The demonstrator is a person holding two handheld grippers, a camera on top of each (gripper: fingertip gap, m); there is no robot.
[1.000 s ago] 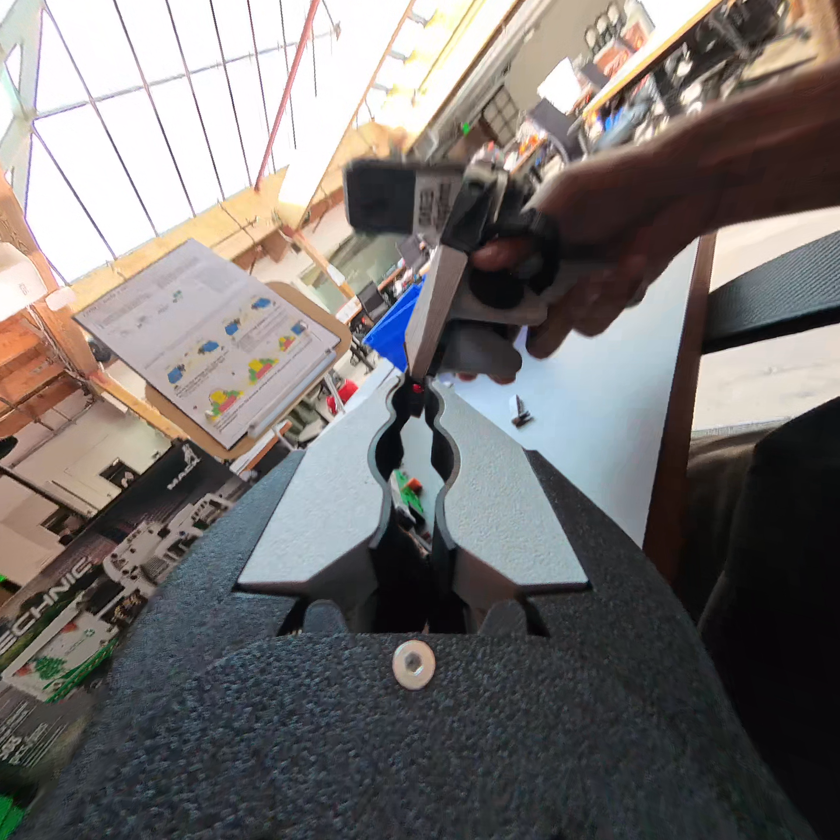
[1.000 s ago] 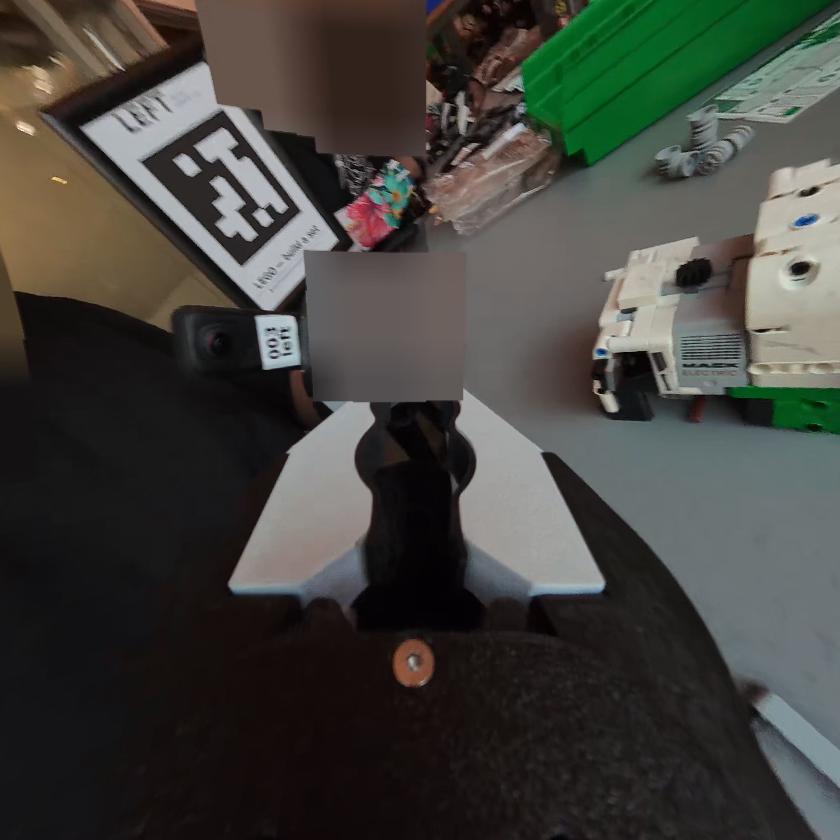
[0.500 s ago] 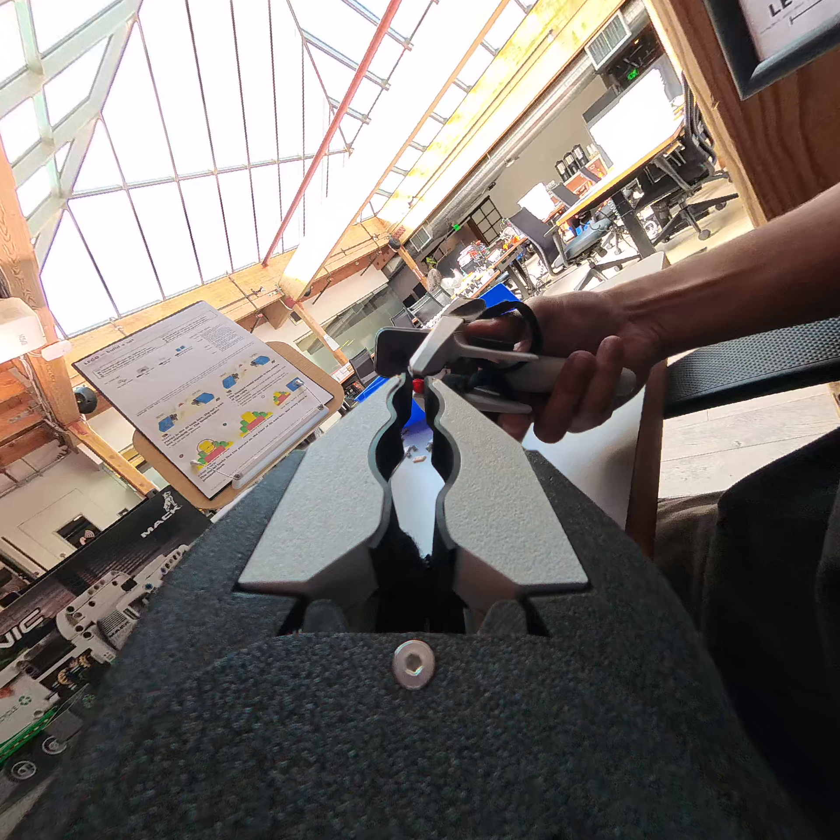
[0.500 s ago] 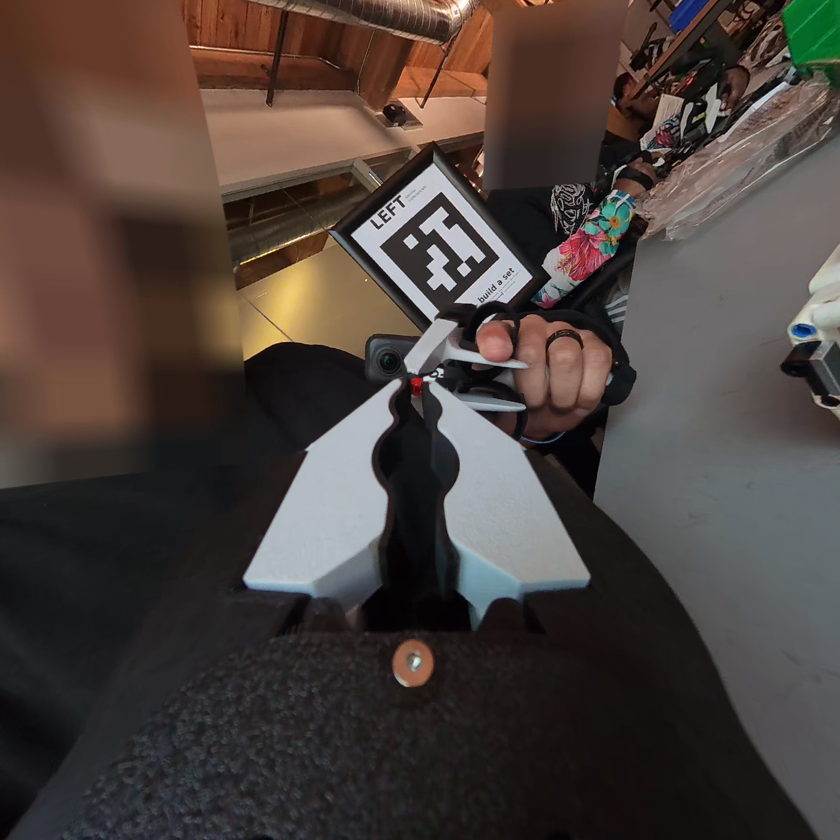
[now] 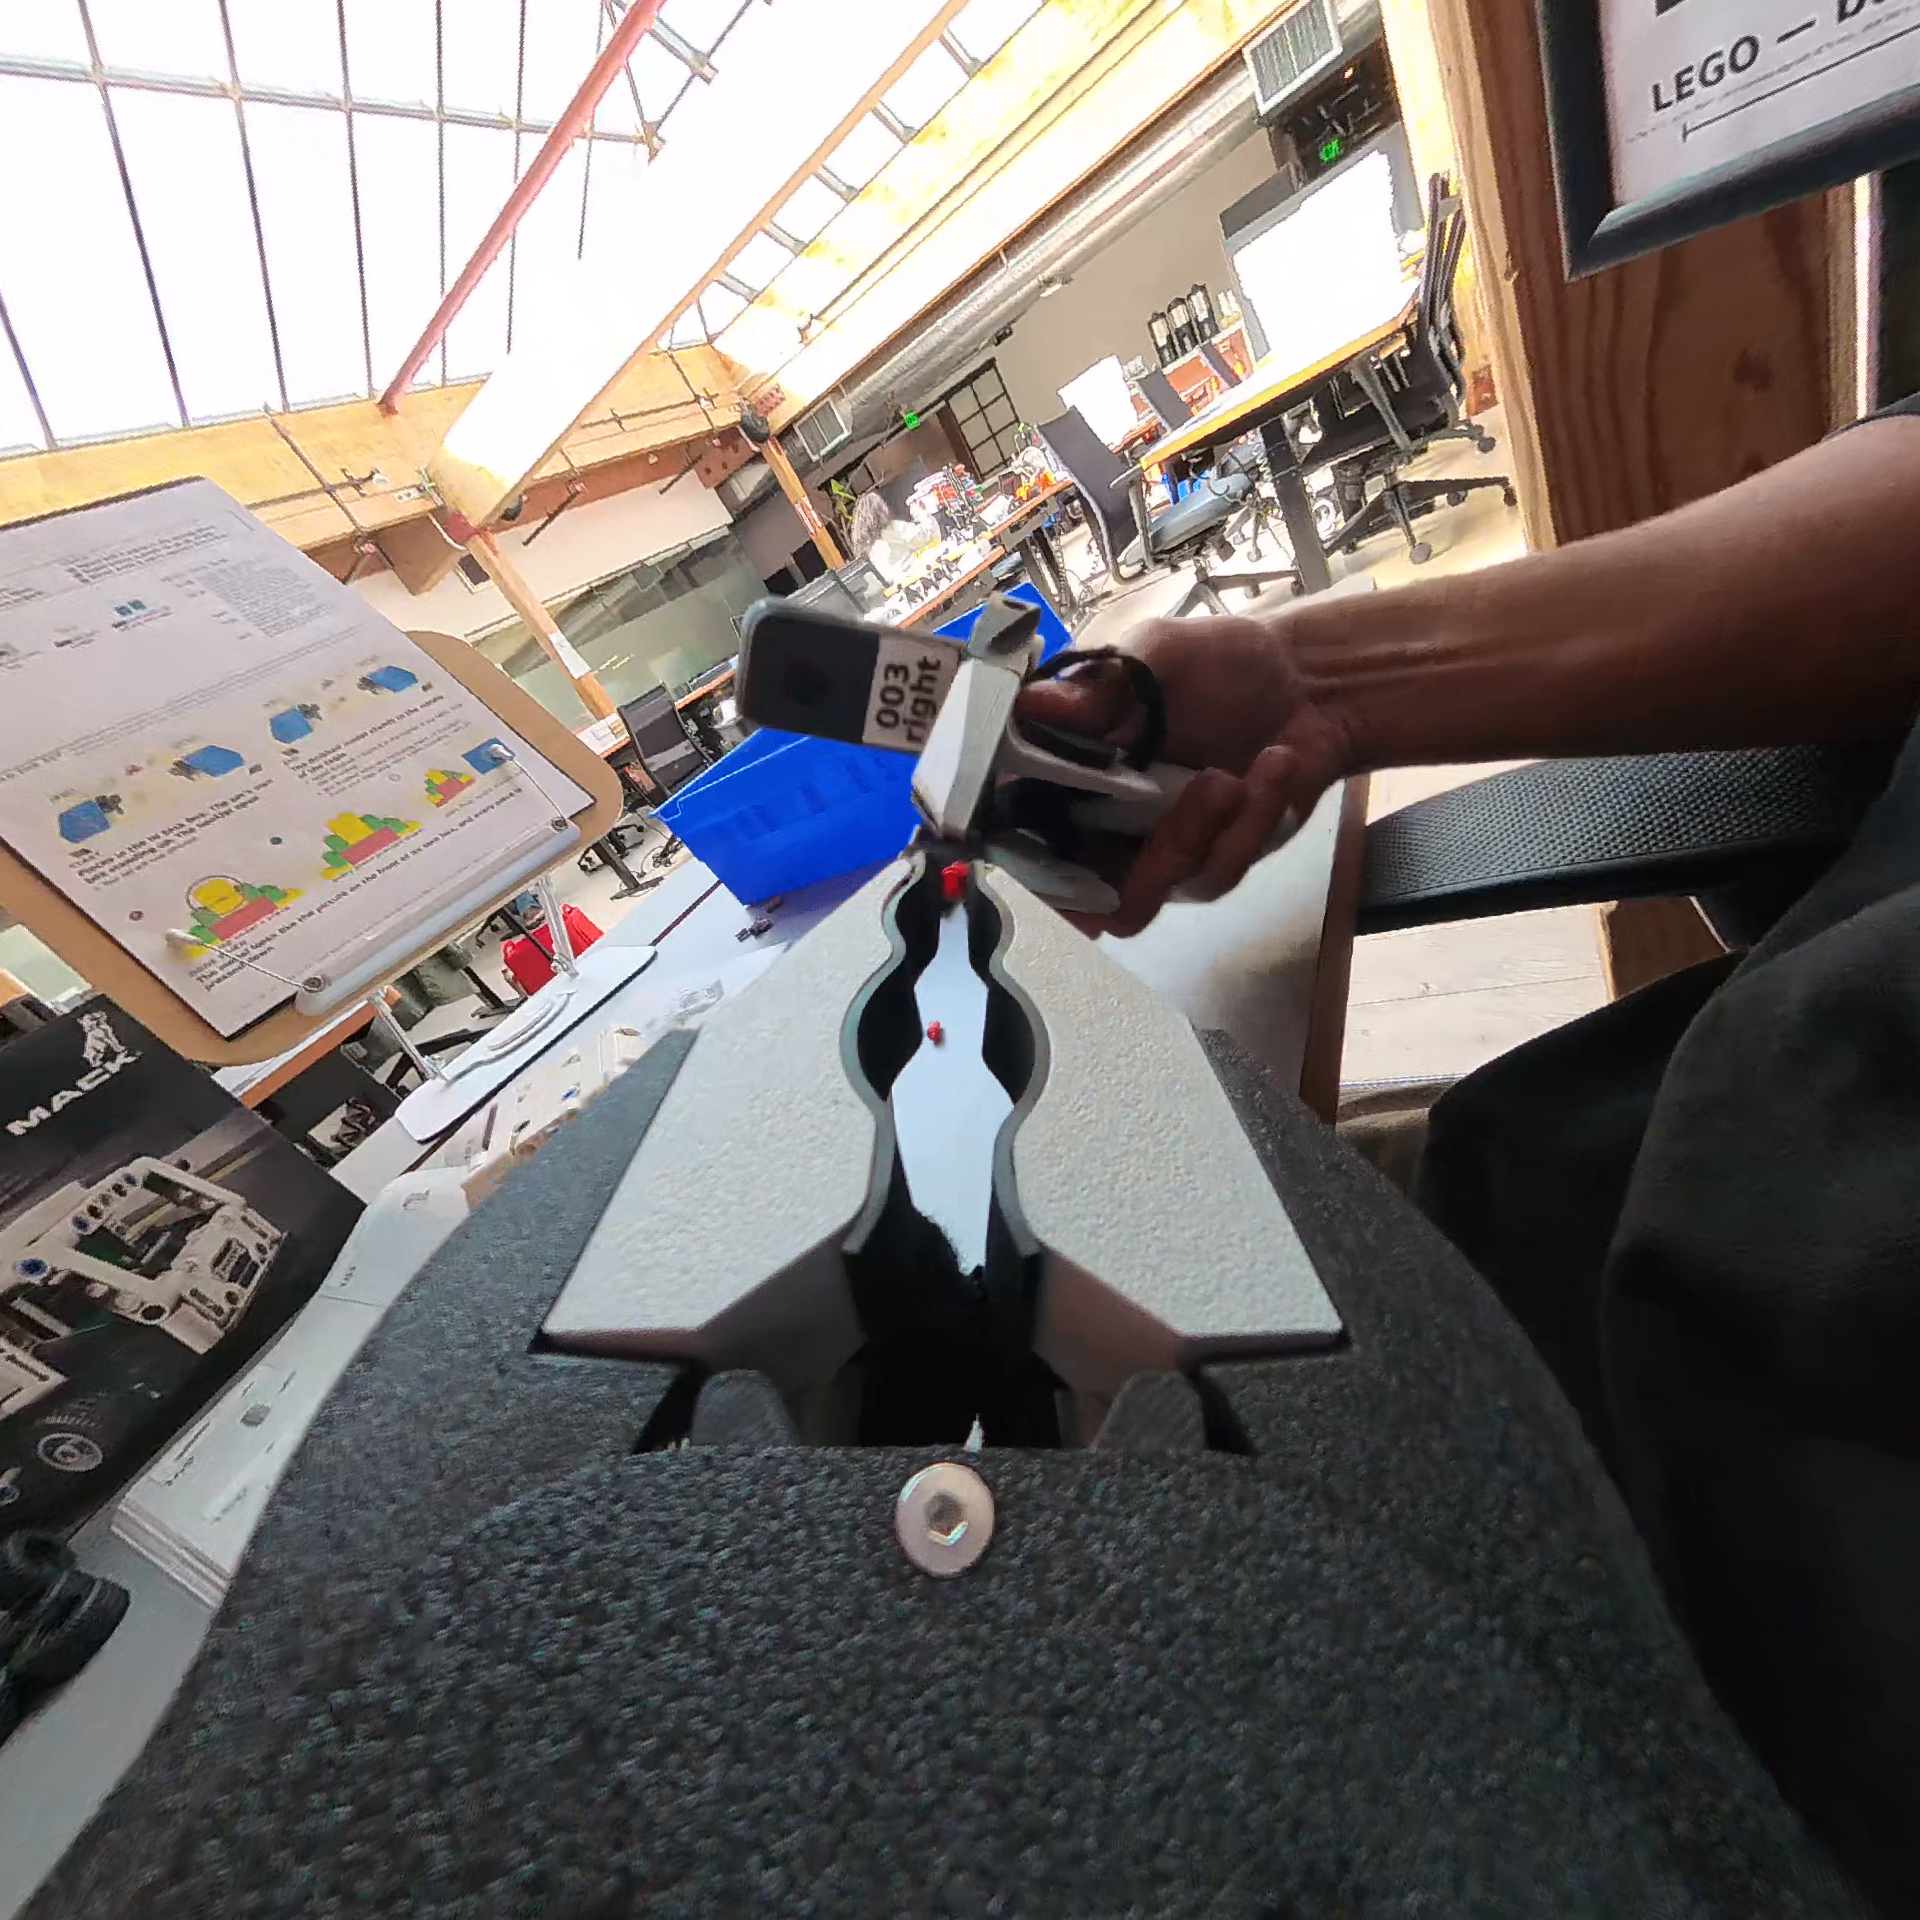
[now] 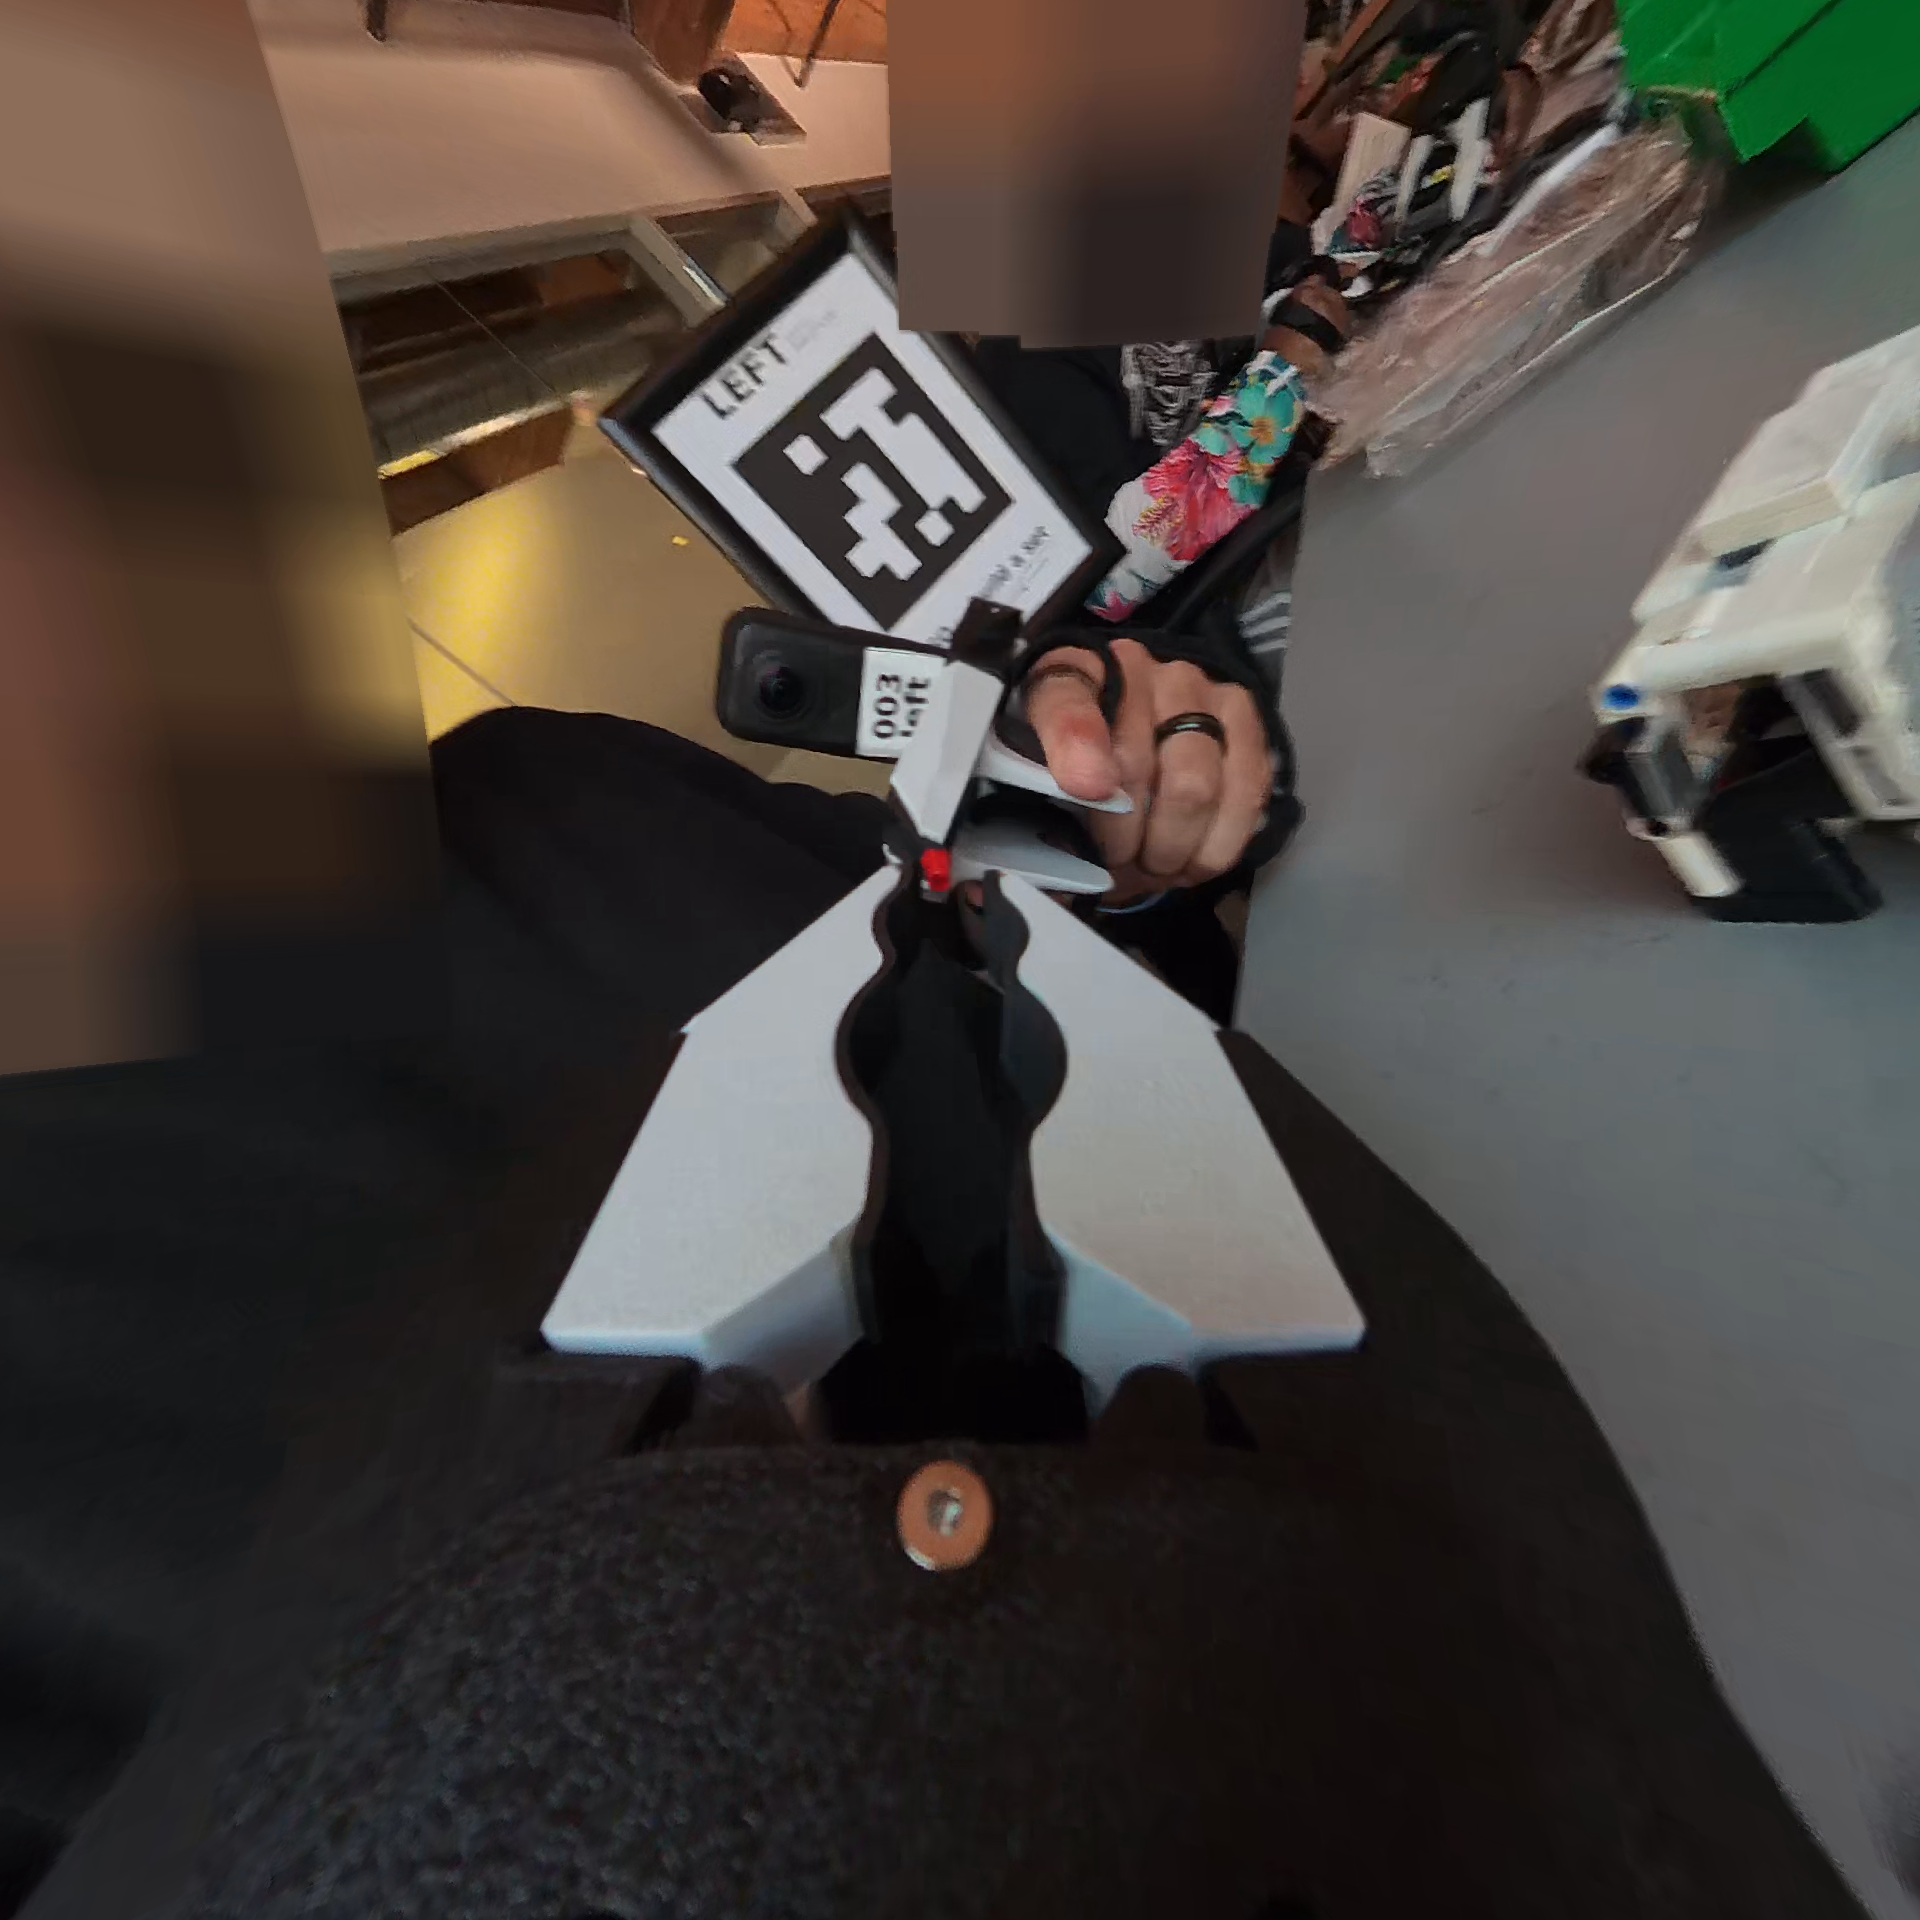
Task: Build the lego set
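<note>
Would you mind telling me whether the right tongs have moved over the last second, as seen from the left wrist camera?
Cannot tell: the right tongs sit differently against the blue bin, but the left camera itself swung.

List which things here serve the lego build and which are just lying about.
In the job: left gripper, right gripper, red piece between their tips, loose red piece, truck model, instruction sheet.
Lying about: blue bin, green bin, framed marker, office chairs.
</note>
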